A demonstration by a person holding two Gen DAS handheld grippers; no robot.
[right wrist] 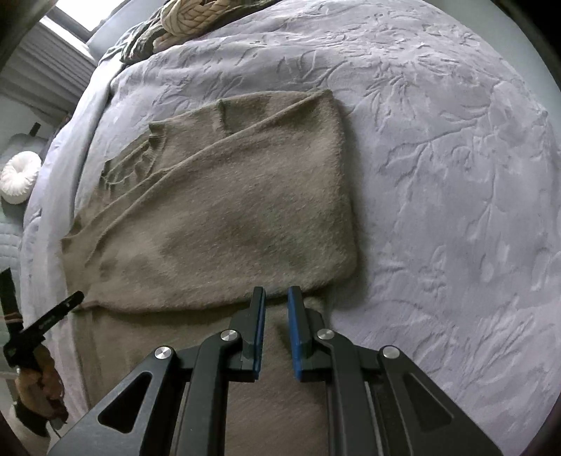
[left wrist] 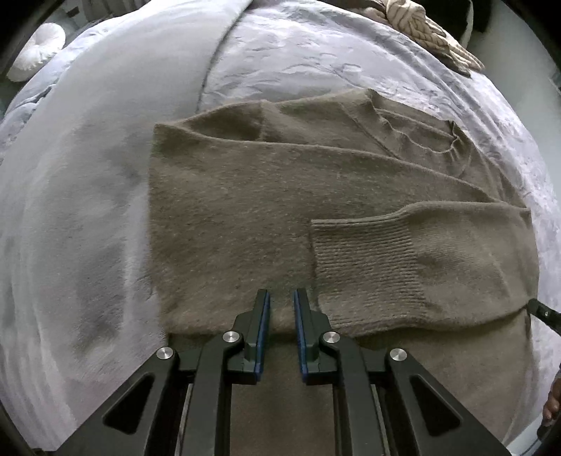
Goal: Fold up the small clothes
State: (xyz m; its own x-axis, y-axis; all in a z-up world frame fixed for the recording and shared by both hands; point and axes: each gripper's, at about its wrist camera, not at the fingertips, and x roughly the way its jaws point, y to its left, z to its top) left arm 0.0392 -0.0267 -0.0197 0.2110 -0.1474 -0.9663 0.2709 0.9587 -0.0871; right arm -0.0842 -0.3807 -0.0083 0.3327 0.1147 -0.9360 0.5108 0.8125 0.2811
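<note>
One taupe knit sweater [left wrist: 266, 210] lies on a lavender bedspread [left wrist: 315, 70] embossed with a leaf pattern, its two sleeves folded in across the body; one ribbed cuff [left wrist: 364, 266] rests on top toward the right in the left wrist view. The left gripper [left wrist: 281, 298] hangs over the sweater's near folded edge, its two blue-padded fingers narrowly parted with nothing pinched between them. The right gripper [right wrist: 276, 296] sits the same way, slightly open and empty, over the near edge of the same sweater [right wrist: 224, 217]. One white round cushion [right wrist: 19, 177] lies off the bed's side, and one pile of striped clothing [right wrist: 182, 17] rests at the far end.
</note>
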